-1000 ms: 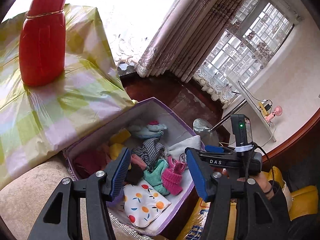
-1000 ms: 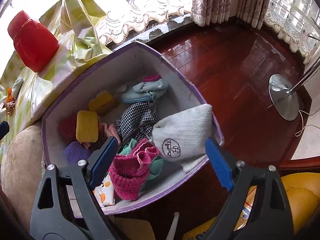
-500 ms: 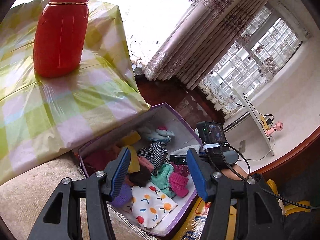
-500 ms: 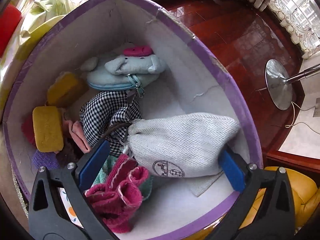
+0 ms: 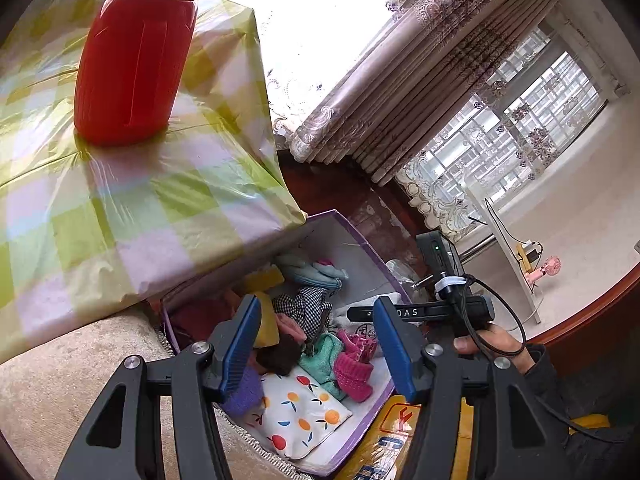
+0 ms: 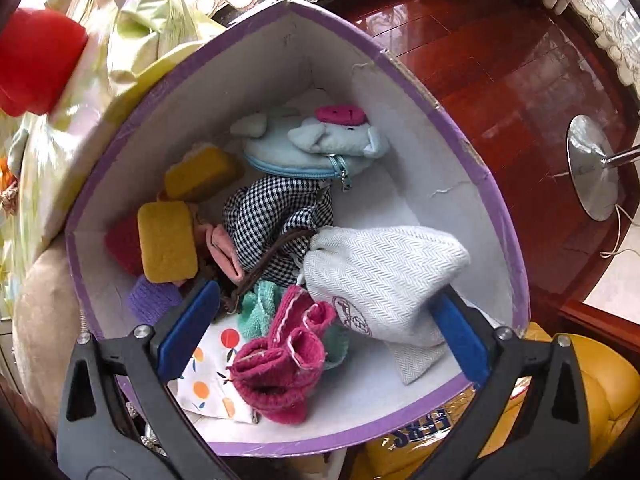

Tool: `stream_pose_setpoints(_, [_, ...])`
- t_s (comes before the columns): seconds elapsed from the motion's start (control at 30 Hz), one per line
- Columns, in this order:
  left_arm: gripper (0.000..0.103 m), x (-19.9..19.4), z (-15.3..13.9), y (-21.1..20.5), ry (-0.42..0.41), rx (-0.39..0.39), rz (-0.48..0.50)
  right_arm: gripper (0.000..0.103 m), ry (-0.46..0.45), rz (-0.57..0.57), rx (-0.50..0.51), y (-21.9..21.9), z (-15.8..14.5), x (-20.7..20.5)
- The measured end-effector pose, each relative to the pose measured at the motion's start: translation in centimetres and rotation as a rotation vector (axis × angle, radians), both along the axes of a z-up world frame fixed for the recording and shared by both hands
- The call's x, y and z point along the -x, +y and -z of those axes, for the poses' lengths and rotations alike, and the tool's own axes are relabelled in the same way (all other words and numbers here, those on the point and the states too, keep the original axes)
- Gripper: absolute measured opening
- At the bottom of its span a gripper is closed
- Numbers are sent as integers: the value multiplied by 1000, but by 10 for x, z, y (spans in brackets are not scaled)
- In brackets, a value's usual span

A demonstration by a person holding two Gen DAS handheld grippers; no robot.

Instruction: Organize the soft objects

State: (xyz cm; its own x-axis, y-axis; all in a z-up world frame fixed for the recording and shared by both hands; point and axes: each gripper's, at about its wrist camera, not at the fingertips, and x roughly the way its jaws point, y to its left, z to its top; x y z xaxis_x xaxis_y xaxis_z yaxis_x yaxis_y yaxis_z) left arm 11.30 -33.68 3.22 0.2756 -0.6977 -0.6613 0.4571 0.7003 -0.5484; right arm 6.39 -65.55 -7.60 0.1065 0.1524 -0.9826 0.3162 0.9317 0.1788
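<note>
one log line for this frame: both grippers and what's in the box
left gripper: open, empty, above purple box | right gripper: just opened wide, astride grey drawstring pouch, pads clear | box also: pink knit socks, checked cloth

So the background here is pretty busy. There's a tall red bottle (image 5: 134, 60) standing on a shiny green-and-lilac checked cover (image 5: 160, 200) (looks like plastic wrap over some bulky thing). Below that, a beige plush cushion or armrest (image 5: 60, 380). Dark red polished wood floor (image 6: 500, 60) with a round metal stand base (image 6: 592, 168) and a pole coming off it. Heavy patterned curtains (image 5: 420, 92) hang beside a lace-trimmed barred window (image 5: 520, 128). Further off, a tiny pink fan (image 5: 552, 266) sits on a pale floor near a white board. Yellow packaging with blue lettering (image 6: 424, 432) lies next to a yellow padded seat (image 6: 600, 392).
</note>
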Motion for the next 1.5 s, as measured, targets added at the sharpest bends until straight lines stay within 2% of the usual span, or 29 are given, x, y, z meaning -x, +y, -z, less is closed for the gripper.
stream_pose_setpoints(0.1, [59,-1,-1,4,-2,7,-10,103,-10,17,129,-4,-20,2])
stream_pose_setpoints(0.23, [59,-4,-1,8,2,16,-24,103,-56,3,144,6,-44,6])
stream_pose_setpoints(0.3, [59,-3,-1,8,1,18,-20,103,-25,6,83,5,-30,-2])
stream_pose_setpoints(0.37, [59,-2,-2,8,-7,19,-13,103,27,18,118,8,-7,-10])
stream_pose_setpoints(0.43, [59,-2,-4,10,-9,25,-18,103,68,17,93,11,16,-18])
stream_pose_setpoints(0.5, [59,-3,-5,13,-11,29,-27,103,120,12,125,11,39,-28])
stream_pose_setpoints(0.57, [59,-5,-5,16,-11,31,-36,103,166,5,115,13,57,-32])
stream_pose_setpoints(0.67, [59,-7,-4,18,-7,34,-43,103,194,-3,115,17,70,-37])
stream_pose_setpoints(0.8, [59,-7,-7,20,-14,38,-44,103,199,-7,126,20,72,-40])
stream_pose_setpoints(0.9, [59,-7,-12,28,-33,38,-63,103,141,24,183,21,49,-34])
stream_pose_setpoints(1.13, [59,-14,-19,72,-74,24,-167,103,-109,51,351,32,-37,0])
stream_pose_setpoints(1.27, [59,-16,-19,112,-88,-8,-272,103,-224,-24,308,69,-64,5])
stream_pose_setpoints(1.37, [59,-19,-18,150,-90,-25,-371,103,-311,-115,277,114,-77,3])
stream_pose_setpoints(1.5, [59,-20,-14,205,-83,-45,-519,103,-392,-267,246,182,-76,-4])
